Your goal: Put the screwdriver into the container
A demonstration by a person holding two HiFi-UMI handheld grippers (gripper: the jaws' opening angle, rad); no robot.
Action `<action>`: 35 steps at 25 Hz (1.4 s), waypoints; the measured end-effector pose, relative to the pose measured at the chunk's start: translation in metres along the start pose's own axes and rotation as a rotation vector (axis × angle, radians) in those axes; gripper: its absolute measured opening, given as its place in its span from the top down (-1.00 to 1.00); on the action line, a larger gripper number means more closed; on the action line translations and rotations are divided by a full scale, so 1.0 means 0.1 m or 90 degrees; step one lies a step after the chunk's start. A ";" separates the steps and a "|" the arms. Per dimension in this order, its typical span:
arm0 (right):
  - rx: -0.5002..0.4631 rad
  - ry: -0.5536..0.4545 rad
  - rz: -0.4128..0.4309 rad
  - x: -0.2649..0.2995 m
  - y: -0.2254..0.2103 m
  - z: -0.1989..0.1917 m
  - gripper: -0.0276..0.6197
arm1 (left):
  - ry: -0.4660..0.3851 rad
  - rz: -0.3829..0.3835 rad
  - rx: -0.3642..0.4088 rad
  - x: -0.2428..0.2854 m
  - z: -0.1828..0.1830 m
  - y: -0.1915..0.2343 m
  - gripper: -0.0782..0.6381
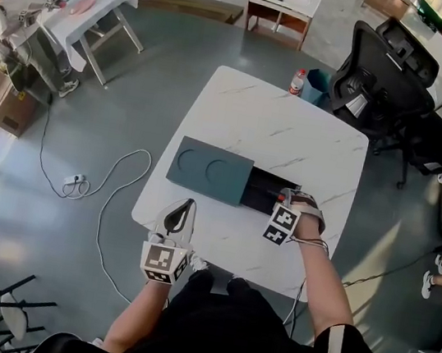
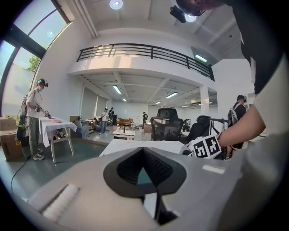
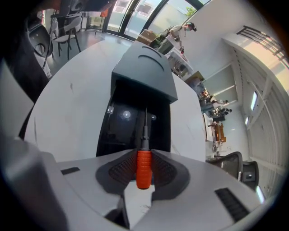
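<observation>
Left gripper (image 1: 188, 205): jaws together, empty, parked at 7 o'clock edge of table (image 1: 294, 133). Lid (image 1: 209, 170) sits toward 9 o'clock, container (image 1: 264, 193) open. Right gripper (image 3: 143, 153) clamps orange handle of screwdriver (image 3: 143, 168), above opening. Shaft points to 12 o'clock, down into container, long axis along it. Advice: lower slowly, lay flat, then let go.

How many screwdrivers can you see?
1. The orange-handled screwdriver is clamped in the right gripper, tip pointing into the open black container. More could be hidden in its dark inside or under the lid.
</observation>
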State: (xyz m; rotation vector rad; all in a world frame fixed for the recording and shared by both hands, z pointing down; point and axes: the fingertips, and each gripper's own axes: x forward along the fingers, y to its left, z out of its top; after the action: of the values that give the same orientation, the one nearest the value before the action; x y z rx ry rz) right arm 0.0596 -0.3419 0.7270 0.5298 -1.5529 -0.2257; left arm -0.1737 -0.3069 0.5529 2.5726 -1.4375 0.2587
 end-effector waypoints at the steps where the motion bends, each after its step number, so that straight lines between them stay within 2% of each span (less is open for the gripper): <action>1: -0.002 0.002 0.007 0.02 0.01 0.02 0.63 | 0.000 0.000 0.000 0.00 0.00 0.01 0.76; 9: -0.005 0.013 0.036 0.15 0.10 0.06 0.62 | 0.016 -0.004 -0.016 -0.06 -0.09 -0.01 0.76; 17: 0.002 0.037 0.080 0.27 0.16 0.04 0.61 | 0.016 -0.005 -0.008 -0.01 -0.08 0.03 0.76; 26: 0.016 0.028 0.101 0.22 0.12 0.06 0.51 | 0.019 -0.007 -0.007 0.04 -0.10 0.02 0.76; 31: 0.025 -0.007 0.093 -0.06 0.03 0.13 0.49 | 0.005 -0.032 0.022 0.13 0.05 -0.05 0.76; 35: 0.101 -0.070 0.064 -0.42 -0.11 0.21 0.50 | 0.000 -0.048 0.015 0.20 0.14 -0.12 0.76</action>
State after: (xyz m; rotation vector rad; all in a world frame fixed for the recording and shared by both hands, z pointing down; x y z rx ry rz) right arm 0.0397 -0.3356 0.6835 0.5695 -1.7094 -0.0563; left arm -0.1526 -0.3208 0.5432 2.6397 -1.3415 0.2658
